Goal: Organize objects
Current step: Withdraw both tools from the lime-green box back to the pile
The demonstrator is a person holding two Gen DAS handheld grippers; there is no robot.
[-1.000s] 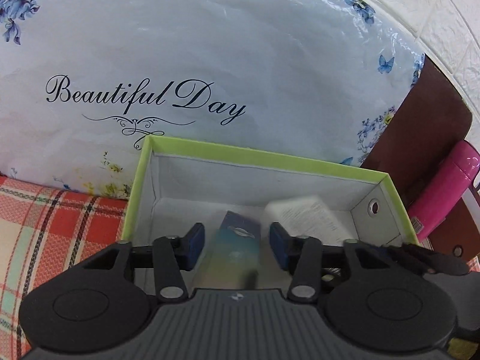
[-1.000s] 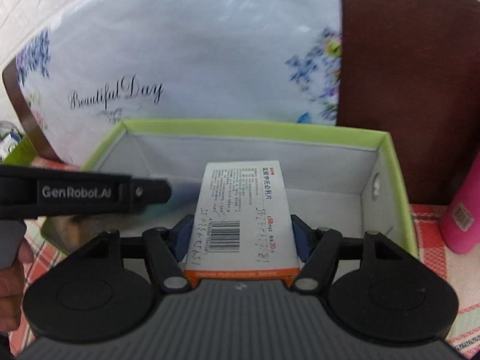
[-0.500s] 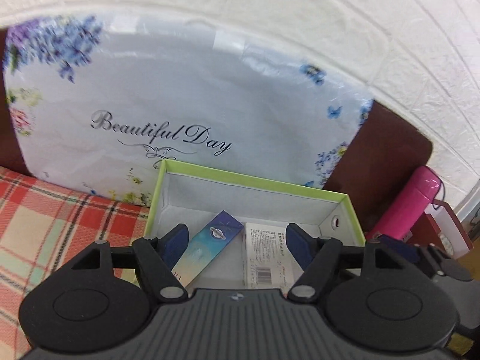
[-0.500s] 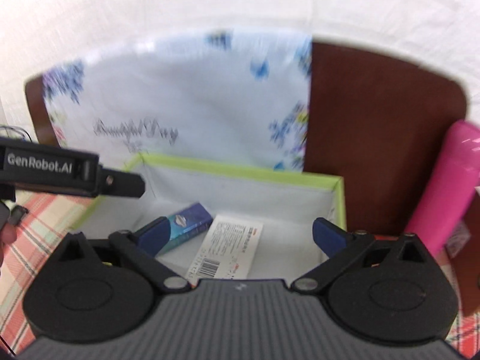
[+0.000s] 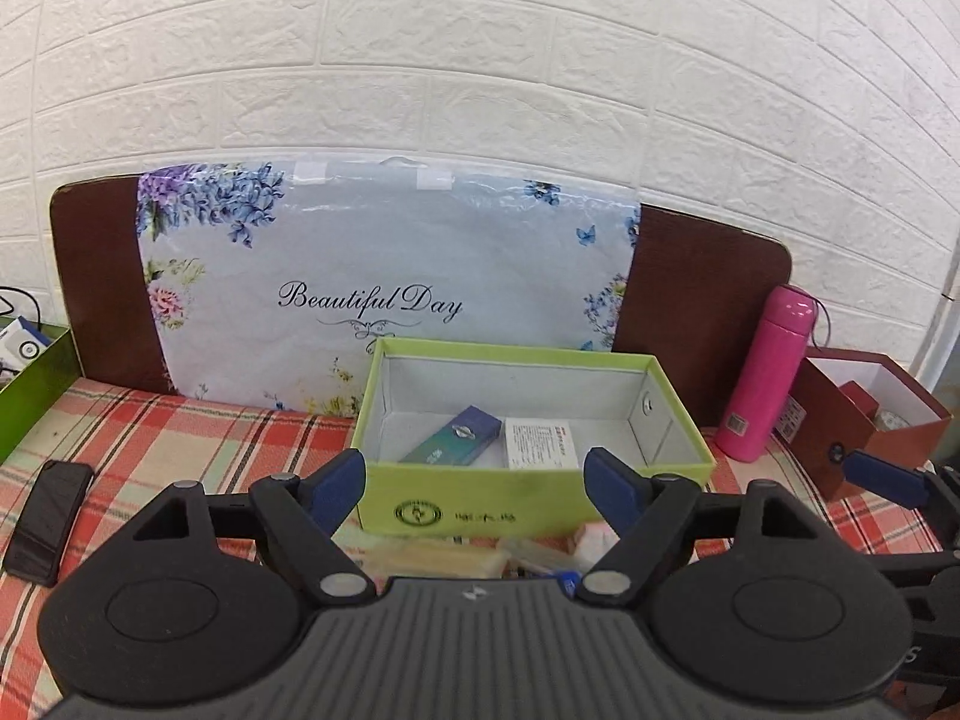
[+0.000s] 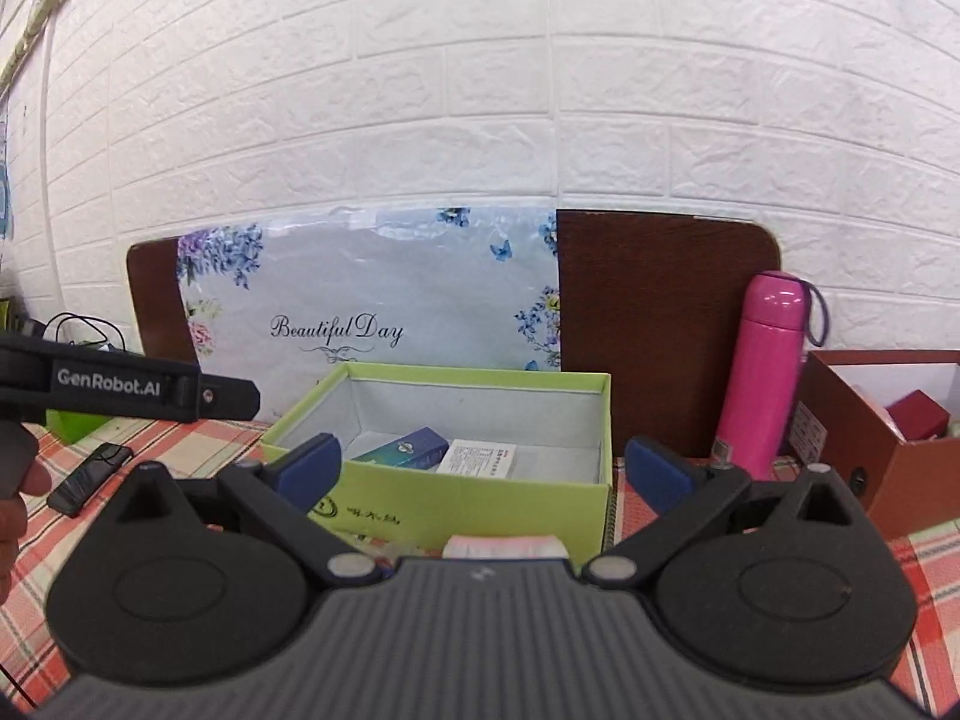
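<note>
An open lime-green cardboard box (image 5: 534, 495) holds a blue-teal carton (image 5: 454, 435) beside a white printed medicine packet (image 5: 542, 444). Before the box, the left gripper (image 5: 474, 474) hovers empty, jaws opening; the right gripper (image 6: 483, 465) gapes wide, empty. Blurred small items below the box are half hidden.

The green box (image 5: 534, 504) looks like matt cardboard with a pale, dull lining. Inside, the blue carton (image 5: 453, 435) has a slight sheen, the white carton (image 5: 540, 444) plain printed paper. The checked cloth (image 5: 180, 438) is woven fabric. The floral bag (image 5: 384, 276) is glossy, crinkled plastic; the flask (image 5: 771, 378) smooth, satin pink; the wall (image 5: 480, 60) rough white brick relief.
</note>
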